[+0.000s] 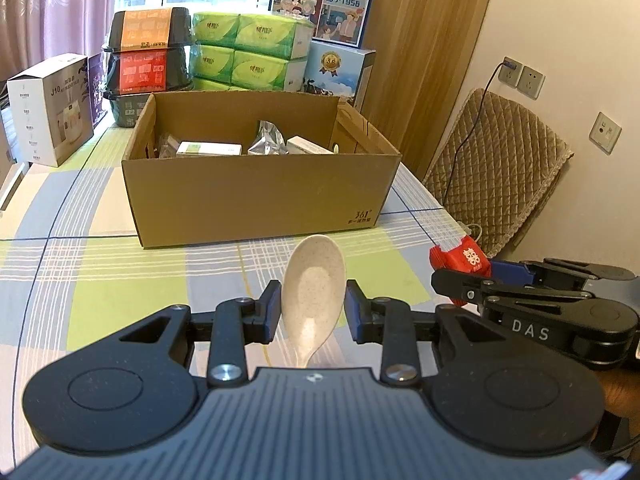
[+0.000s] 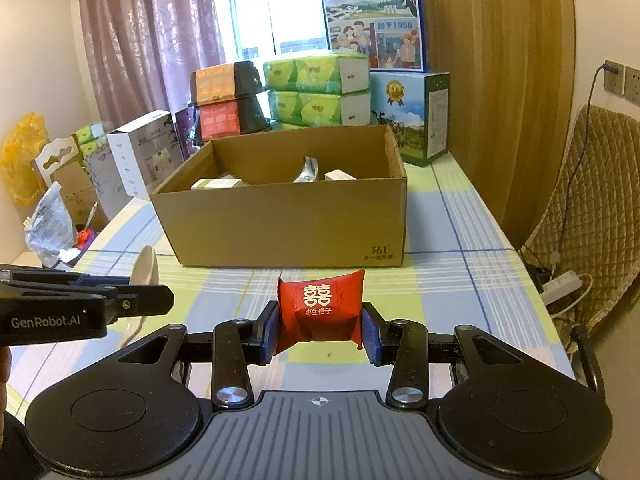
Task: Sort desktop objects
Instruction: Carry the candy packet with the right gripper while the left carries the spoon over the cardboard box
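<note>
Cargo in both hands, and each piece is held in a way that suits a drop into the cardboard box (image 1: 256, 196) standing ahead on the counter (image 1: 100, 288). The left hand-held gripper (image 1: 313, 308) is closed on a pale speckled spoon (image 1: 314, 280), its pads pressing the sides of the bowl so the bowl stands up and forward while the handle trails back under the body; that keeps the long piece balanced and clear of the cloth. The right hand-held gripper (image 2: 319, 330) pinches a red sweet packet (image 2: 321, 308) across its width, the wrapper puckered between the blue pads, label facing out. Both loads hang above the checked cloth, just short of the box's near wall, side by side. The box already holds small cartons and a silver pouch (image 2: 306, 170), so it is probably the collecting place. Whether the spoon's handle touches the gripper body is hard to tell from these views.
</note>
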The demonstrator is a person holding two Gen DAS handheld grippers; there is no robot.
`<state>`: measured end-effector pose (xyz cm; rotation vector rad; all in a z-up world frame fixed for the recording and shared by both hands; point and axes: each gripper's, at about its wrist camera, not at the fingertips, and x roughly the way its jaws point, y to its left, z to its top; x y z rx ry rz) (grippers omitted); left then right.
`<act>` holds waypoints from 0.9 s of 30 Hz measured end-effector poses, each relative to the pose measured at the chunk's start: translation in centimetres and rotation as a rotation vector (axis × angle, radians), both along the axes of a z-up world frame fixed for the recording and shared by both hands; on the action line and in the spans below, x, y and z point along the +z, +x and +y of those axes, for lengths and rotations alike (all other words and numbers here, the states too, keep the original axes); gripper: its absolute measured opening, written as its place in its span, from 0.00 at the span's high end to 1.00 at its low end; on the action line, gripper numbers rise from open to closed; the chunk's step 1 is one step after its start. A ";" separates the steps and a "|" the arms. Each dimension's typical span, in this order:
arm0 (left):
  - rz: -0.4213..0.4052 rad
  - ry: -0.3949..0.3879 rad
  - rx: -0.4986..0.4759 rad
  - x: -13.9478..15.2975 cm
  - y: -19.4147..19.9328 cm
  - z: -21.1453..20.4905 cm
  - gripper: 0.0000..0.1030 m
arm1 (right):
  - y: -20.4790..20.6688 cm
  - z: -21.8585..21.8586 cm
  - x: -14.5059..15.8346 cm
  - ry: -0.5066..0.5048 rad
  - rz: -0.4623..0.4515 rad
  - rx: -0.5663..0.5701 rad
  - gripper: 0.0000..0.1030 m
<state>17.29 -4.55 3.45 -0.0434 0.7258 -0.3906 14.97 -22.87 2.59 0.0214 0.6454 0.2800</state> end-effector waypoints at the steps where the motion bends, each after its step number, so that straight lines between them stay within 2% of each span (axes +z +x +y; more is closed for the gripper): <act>1: -0.002 0.002 0.001 0.1 0.1 0.0 0.73 | 0.1 0.0 0.0 -0.005 -0.002 0.000 0.62; 15: -0.028 -0.008 0.031 1.9 2.2 1.6 0.73 | 2.4 0.3 1.4 -0.046 -0.024 0.009 0.62; 27: -0.064 0.001 0.043 5.6 8.4 3.3 0.73 | 7.8 1.4 4.6 -0.055 -0.071 0.062 0.62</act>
